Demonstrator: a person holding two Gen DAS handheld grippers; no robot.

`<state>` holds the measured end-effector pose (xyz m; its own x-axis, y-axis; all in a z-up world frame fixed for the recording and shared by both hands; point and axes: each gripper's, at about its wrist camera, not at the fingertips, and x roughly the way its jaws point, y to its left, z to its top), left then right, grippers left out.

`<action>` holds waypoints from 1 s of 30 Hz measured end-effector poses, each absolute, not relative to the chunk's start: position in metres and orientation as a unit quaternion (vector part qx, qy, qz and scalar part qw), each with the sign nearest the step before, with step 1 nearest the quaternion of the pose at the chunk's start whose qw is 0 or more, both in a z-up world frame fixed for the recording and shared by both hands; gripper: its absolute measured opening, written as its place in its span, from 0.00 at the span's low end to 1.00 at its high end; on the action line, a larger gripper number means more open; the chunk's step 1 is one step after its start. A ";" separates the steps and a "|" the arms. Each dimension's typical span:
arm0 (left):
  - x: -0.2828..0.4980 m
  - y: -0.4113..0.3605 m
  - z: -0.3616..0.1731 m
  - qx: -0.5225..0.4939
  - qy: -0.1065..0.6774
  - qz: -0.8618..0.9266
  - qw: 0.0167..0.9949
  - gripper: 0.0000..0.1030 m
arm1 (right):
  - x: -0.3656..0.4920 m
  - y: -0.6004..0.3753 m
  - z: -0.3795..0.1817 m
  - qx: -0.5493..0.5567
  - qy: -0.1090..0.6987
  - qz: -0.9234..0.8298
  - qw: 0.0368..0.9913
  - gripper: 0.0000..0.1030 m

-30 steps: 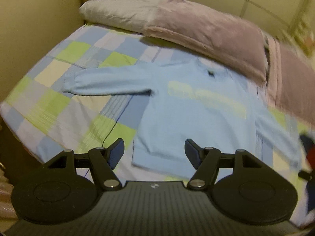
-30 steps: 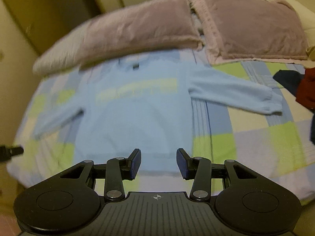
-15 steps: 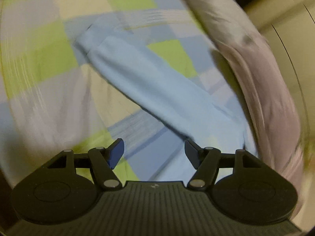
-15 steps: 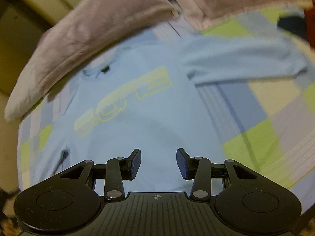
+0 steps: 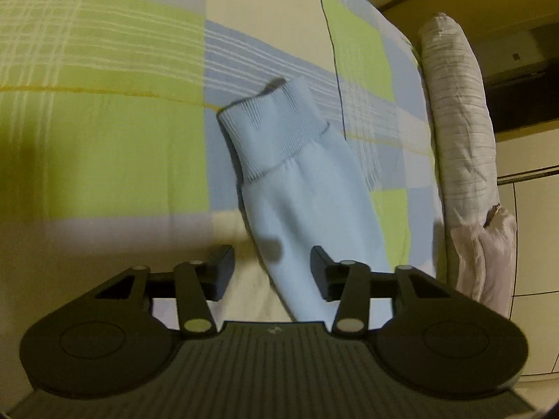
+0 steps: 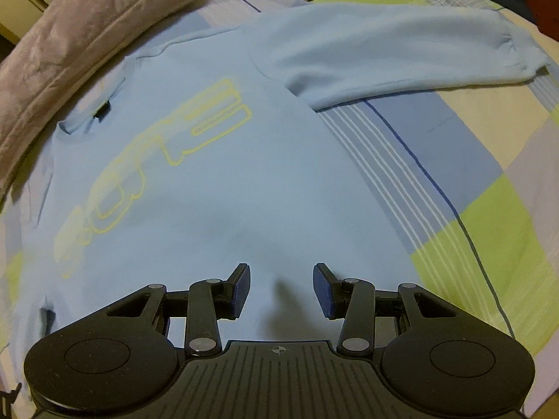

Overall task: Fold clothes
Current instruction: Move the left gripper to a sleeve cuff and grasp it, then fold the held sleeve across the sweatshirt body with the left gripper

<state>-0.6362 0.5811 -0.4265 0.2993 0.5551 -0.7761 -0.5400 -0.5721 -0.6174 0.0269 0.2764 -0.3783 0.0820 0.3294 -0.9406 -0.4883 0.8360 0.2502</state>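
A bed takes up the space here, covered in a checked quilt of lime green, pale blue, cream and lilac squares (image 5: 104, 70), with a pale grey striped pillow (image 5: 461, 132) standing along its far edge against a cream wall. From the left wrist, one long sleeve of the light blue fleecy sweatshirt (image 5: 307, 188) lies flat on the quilt, its ribbed cuff (image 5: 272, 129) pointing away and slightly open at the end, the fabric soft and a little puffed just behind the ribbing. The left gripper (image 5: 272, 265) hangs low over this sleeve with its black fingers spread wide, the sleeve running between them, and nothing pinched. From the right wrist, the body of the same sweatshirt lies spread face up across the quilt, smooth, with outlined yellow lettering (image 6: 157, 167) across the chest and a small dark label at the neck. Its other sleeve (image 6: 401, 56) stretches out sideways to the right. Mauve pillows (image 6: 87, 24) crowd the collar. The right gripper (image 6: 281, 286) hovers over the lower body, blue-padded fingers apart and empty.
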 end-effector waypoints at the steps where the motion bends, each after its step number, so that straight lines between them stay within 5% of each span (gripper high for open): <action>1: -0.636 0.585 -0.430 -0.658 -0.004 0.593 0.464 0.36 | 0.027 0.279 -0.379 -0.069 0.615 0.282 0.734 0.43; 9: -0.628 0.596 -0.438 -0.624 -0.018 0.611 0.487 0.35 | 0.033 0.301 -0.392 -0.107 0.592 0.314 0.734 0.43; 13: -0.621 0.600 -0.434 -0.600 0.007 0.633 0.489 0.09 | 0.039 0.302 -0.396 -0.109 0.588 0.333 0.728 0.43; 17: -0.607 0.597 -0.411 -0.558 0.024 0.660 0.502 0.05 | 0.052 0.291 -0.394 -0.111 0.581 0.340 0.731 0.42; 24: -0.481 0.589 -0.304 -0.390 0.046 0.591 0.704 0.05 | 0.097 0.253 -0.373 -0.082 0.561 0.323 0.758 0.43; 30: -0.311 0.527 -0.253 -0.315 0.082 0.336 0.884 0.11 | 0.133 0.224 -0.353 -0.051 0.539 0.307 0.783 0.43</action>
<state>-0.3113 0.5272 -0.2535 0.7611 0.5414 -0.3571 -0.6453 0.5766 -0.5012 0.1327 0.2237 -0.3527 0.2302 0.4250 -0.8754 -0.5356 0.8064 0.2506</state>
